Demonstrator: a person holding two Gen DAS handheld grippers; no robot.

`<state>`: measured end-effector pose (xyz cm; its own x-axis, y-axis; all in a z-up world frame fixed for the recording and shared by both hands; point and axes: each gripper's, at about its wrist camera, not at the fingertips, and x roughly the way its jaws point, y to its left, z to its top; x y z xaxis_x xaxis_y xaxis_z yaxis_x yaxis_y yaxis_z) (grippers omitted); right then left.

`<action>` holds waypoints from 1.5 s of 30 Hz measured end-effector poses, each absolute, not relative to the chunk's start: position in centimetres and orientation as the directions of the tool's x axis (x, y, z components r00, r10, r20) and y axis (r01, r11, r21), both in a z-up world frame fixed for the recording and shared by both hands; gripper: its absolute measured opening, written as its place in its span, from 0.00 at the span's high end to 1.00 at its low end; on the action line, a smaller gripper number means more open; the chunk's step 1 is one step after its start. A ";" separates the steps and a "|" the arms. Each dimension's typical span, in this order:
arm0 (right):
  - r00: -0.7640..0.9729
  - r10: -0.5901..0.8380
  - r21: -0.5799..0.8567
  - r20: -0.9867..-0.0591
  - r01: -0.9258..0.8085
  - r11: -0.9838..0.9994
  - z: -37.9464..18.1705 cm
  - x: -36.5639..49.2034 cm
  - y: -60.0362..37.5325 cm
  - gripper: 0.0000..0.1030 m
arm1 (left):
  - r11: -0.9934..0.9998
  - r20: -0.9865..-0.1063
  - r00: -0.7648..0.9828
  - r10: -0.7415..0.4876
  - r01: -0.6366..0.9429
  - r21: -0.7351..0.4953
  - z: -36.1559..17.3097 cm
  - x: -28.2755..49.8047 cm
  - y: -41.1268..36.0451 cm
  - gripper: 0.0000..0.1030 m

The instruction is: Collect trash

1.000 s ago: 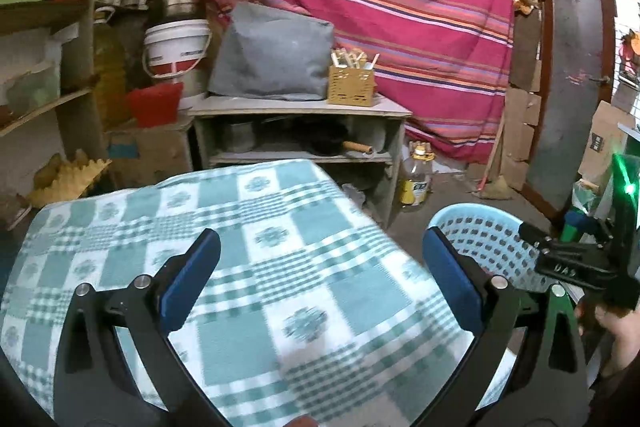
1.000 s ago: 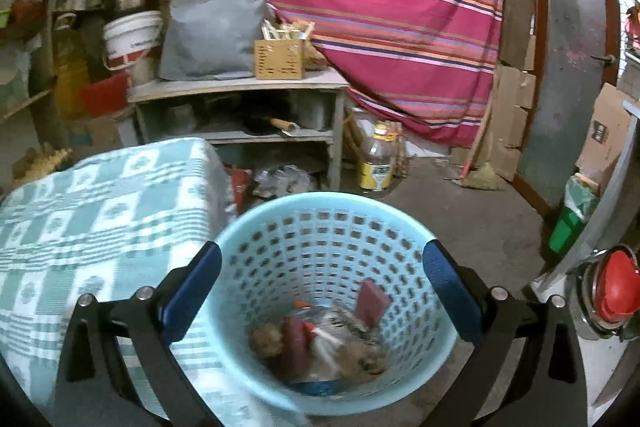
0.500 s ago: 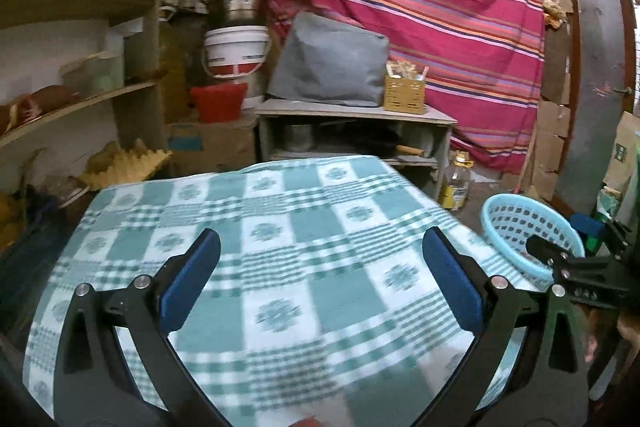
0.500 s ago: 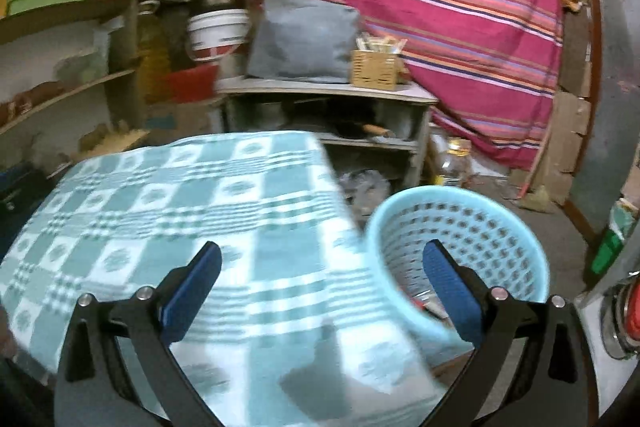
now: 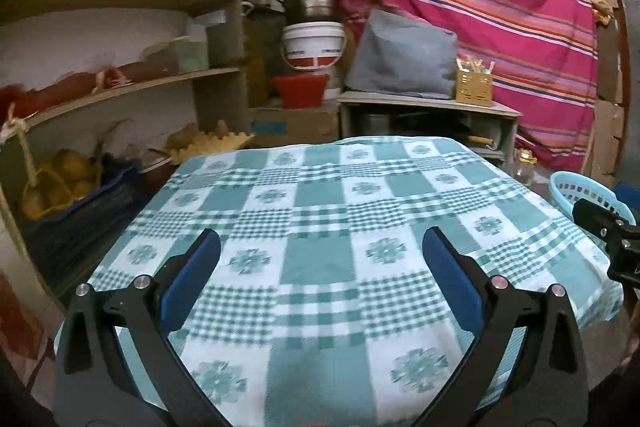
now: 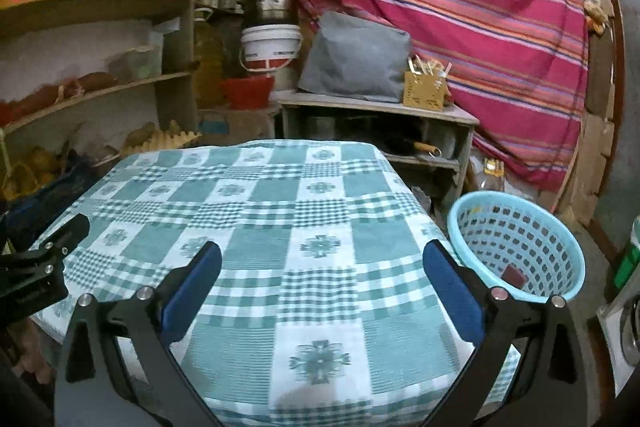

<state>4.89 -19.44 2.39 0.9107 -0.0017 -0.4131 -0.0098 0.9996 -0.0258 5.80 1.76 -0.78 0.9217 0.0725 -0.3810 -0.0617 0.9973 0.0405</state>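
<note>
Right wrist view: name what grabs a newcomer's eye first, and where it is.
The green-and-white checked tablecloth fills the middle, beneath the open right tool. Behind hangs a magenta striped cloth, filling the upper right. A light blue perforated basket stands on the floor right of the table, a dark red scrap inside.

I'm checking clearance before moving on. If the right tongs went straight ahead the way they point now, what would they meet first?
Probably the checked tablecloth: the right tongs are open and empty, angled down over it. The blue basket sits off to their right, out of line. Depth is uncertain.
</note>
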 end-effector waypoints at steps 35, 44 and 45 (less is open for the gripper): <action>0.920 -0.016 -0.063 -0.392 -0.009 0.998 1.6 5.5 -18.1 0.05 | 0.998 -0.359 0.931 0.064 -0.058 0.029 -1.0 5.7 1.7 0.05; 0.919 -0.018 -0.067 -0.394 -0.009 0.998 1.6 5.4 -18.3 0.05 | 0.998 -0.361 0.930 0.062 -0.058 0.022 -1.1 5.8 1.7 0.05; 0.919 -0.019 -0.066 -0.393 -0.008 0.998 1.6 5.4 -18.4 0.05 | 0.998 -0.363 0.930 0.061 -0.058 0.020 -1.1 5.9 1.7 0.05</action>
